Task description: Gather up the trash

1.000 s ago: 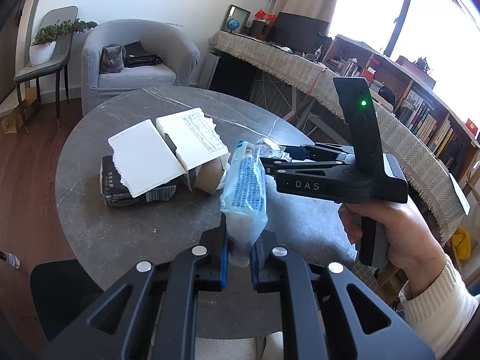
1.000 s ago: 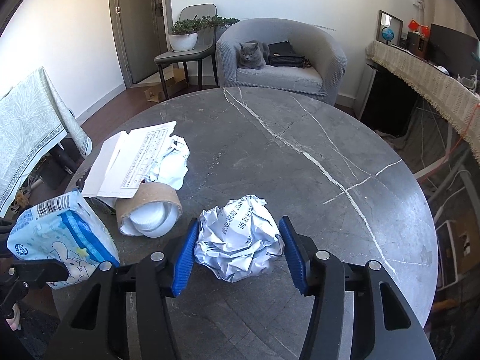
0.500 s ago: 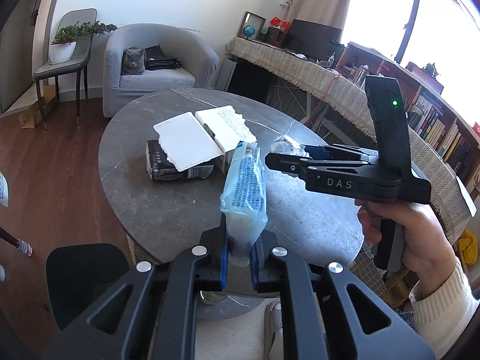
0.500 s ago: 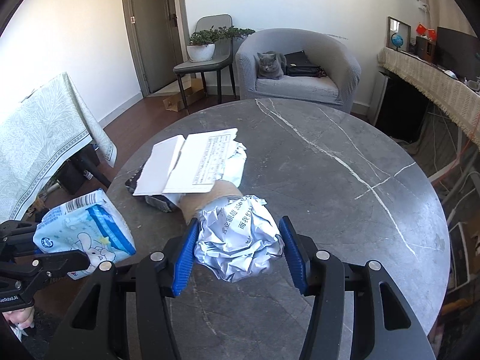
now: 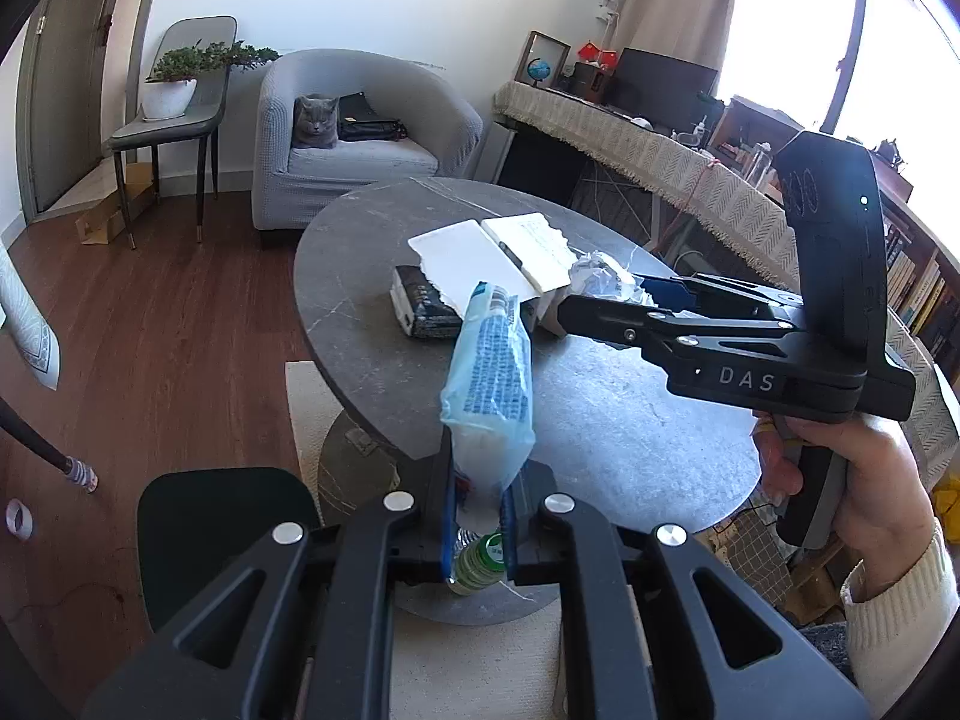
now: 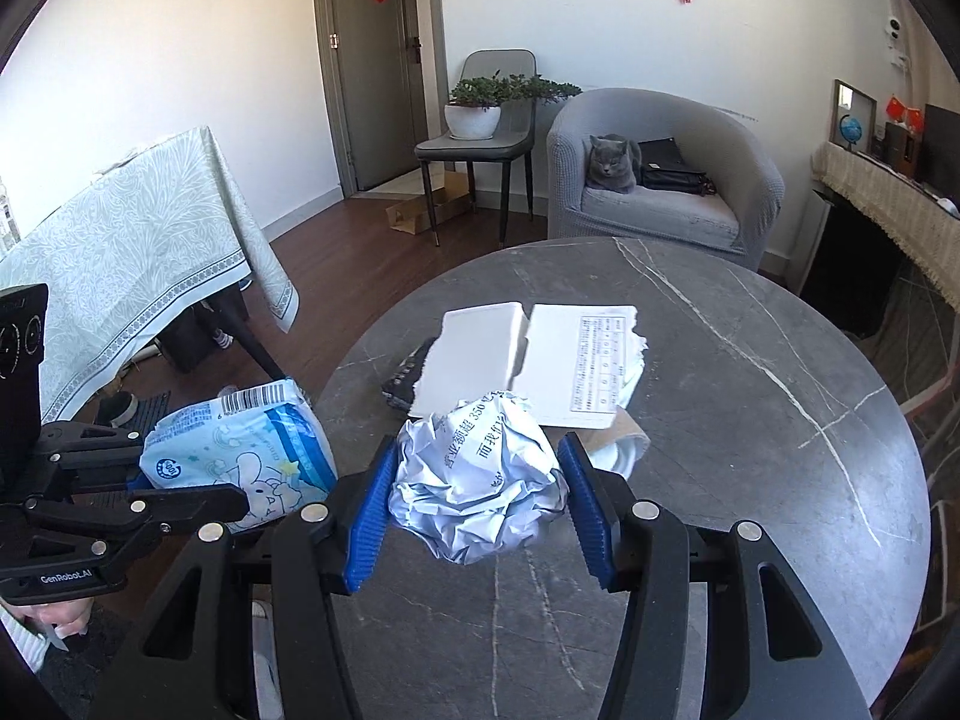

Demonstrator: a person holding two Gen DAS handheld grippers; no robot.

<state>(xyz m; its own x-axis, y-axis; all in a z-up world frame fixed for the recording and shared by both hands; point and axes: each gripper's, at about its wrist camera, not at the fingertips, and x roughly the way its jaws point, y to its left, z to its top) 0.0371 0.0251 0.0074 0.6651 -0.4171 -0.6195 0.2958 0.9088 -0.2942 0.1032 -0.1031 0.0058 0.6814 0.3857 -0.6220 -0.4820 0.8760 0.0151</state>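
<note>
My left gripper (image 5: 474,516) is shut on a light blue tissue pack (image 5: 489,387), held upright off the table's near left edge; the pack also shows in the right wrist view (image 6: 240,462). My right gripper (image 6: 477,507) is shut on a crumpled paper ball (image 6: 477,480), held above the round grey marble table (image 6: 750,420). The paper ball shows in the left wrist view (image 5: 603,279) at the right gripper's tips. On the table lie torn white cardboard pieces (image 6: 528,354), a dark packet (image 5: 420,303) and a brown paper cup (image 6: 624,438).
A green-capped bottle (image 5: 477,564) stands on the floor below my left gripper. A dark stool (image 5: 222,528) is beside the table. A grey armchair with a cat (image 6: 612,165) stands behind, and a cloth-covered table (image 6: 120,264) is at the left.
Both grippers have lifted and pulled back from the table with their loads; the table now looks farther away. The left gripper has moved out past the table's edge.
</note>
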